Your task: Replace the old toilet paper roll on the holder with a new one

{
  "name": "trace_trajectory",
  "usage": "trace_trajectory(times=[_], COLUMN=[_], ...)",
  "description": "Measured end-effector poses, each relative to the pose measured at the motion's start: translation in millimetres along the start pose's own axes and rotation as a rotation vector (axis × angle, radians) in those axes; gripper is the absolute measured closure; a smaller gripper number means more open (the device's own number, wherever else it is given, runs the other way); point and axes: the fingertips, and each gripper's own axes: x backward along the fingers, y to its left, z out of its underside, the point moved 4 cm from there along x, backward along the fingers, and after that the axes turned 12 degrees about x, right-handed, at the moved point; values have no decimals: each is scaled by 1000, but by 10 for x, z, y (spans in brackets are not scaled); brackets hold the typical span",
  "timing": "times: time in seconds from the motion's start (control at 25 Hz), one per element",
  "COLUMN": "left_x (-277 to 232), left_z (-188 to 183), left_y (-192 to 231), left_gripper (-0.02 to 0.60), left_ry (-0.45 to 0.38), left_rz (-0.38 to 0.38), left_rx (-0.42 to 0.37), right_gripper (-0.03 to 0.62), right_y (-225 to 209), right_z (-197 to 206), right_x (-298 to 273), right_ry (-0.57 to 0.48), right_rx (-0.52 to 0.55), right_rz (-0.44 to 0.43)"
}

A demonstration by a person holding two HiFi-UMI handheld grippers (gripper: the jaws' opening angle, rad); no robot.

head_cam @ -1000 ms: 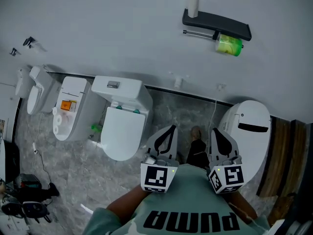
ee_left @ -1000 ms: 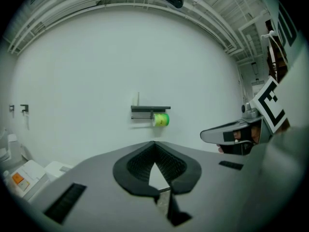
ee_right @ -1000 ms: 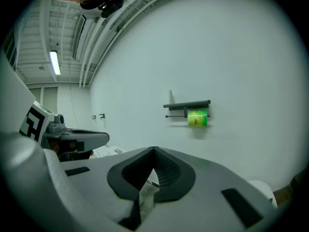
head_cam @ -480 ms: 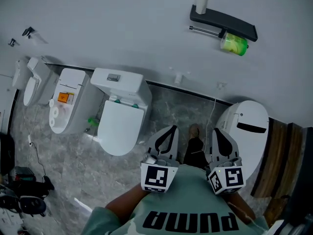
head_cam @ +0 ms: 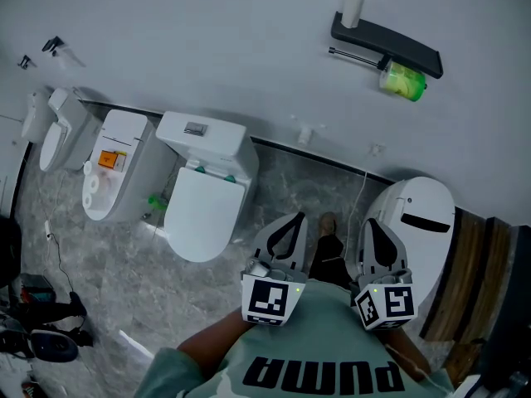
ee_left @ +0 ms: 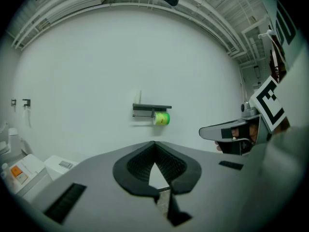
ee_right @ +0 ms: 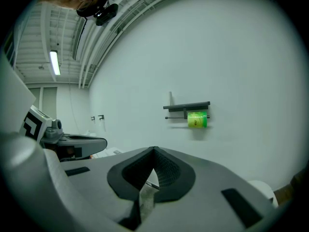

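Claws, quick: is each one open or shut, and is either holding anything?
Left claw: shut, holding nothing.
Right claw: shut, holding nothing.

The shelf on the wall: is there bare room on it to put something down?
Yes. The shelf top is bare from the white cylinder standing at its left end to its right end. Under it, the bar is bare left of the green roll. The floor at left is crowded with toilets.

Head view looks steeply down; both gripper views face the distant holder (head_cam: 386, 44) all three share.
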Motion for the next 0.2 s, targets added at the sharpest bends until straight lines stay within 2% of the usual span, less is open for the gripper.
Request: trace_trajectory(times=[0.2], left_x=[-69], left_z=[-5], left_y=[25], left_gripper=[577], left_ry=[-8], left_rz=[-5], left_rx=[-3], right_gripper=[586], right_y=[-54], right_z=[25], right_x=[-66], right_ry=[6], right_rx=[-6], right_rz=[-1])
